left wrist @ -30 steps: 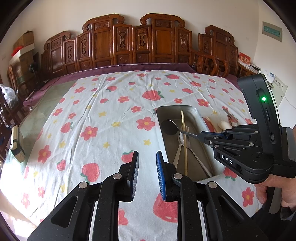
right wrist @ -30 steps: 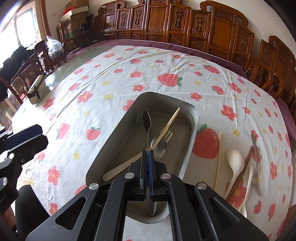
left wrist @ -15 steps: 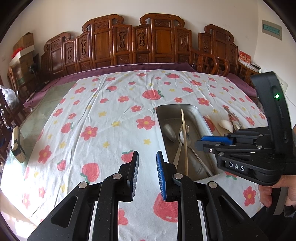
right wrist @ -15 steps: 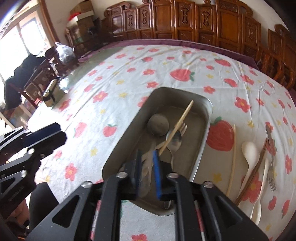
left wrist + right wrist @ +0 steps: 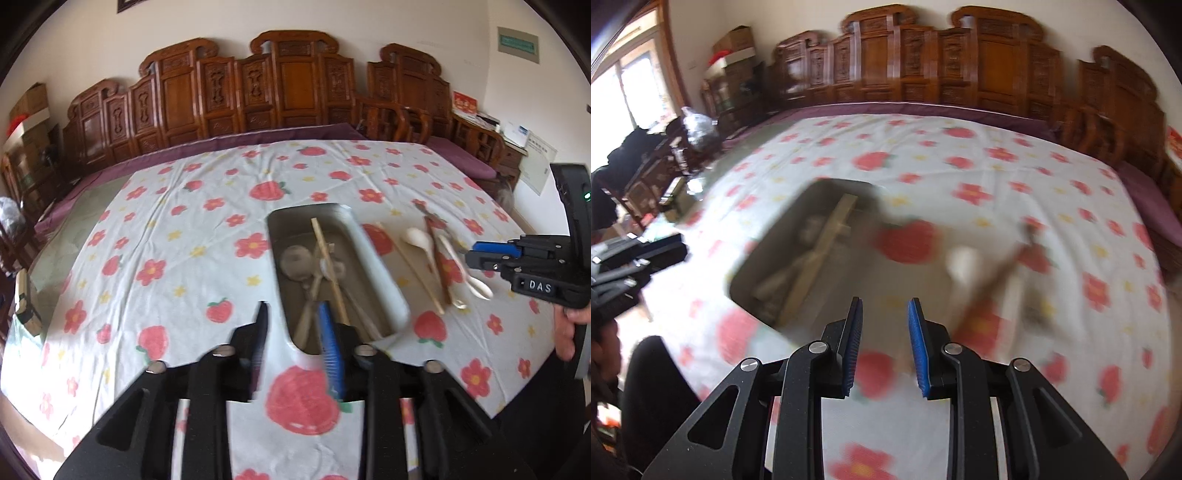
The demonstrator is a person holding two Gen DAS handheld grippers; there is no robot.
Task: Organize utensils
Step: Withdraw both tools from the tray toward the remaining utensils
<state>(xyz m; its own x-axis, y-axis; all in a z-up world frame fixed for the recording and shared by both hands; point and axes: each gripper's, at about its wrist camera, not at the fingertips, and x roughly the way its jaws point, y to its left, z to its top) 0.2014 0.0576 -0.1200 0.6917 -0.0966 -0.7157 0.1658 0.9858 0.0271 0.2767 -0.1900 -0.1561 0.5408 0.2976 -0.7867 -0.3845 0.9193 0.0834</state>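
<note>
Both claws, left gripper (image 5: 293, 323) and right gripper (image 5: 882, 321), released; utensils in tray (image 5: 373, 258).

A rectangular metal tray (image 5: 384, 291) is set on the strawberry-printed cloth covering the counter (image 5: 166, 236). In the tray, a steel spoon (image 5: 295, 258) is laid left of a pale wooden chopstick (image 5: 328, 269). To the right of the tray, a white plastic spoon (image 5: 419, 238) and a dark wooden chopstick (image 5: 437, 266) are laid on the cloth. A row of carved wooden chairs (image 5: 258, 88) is ranged behind the counter.
</note>
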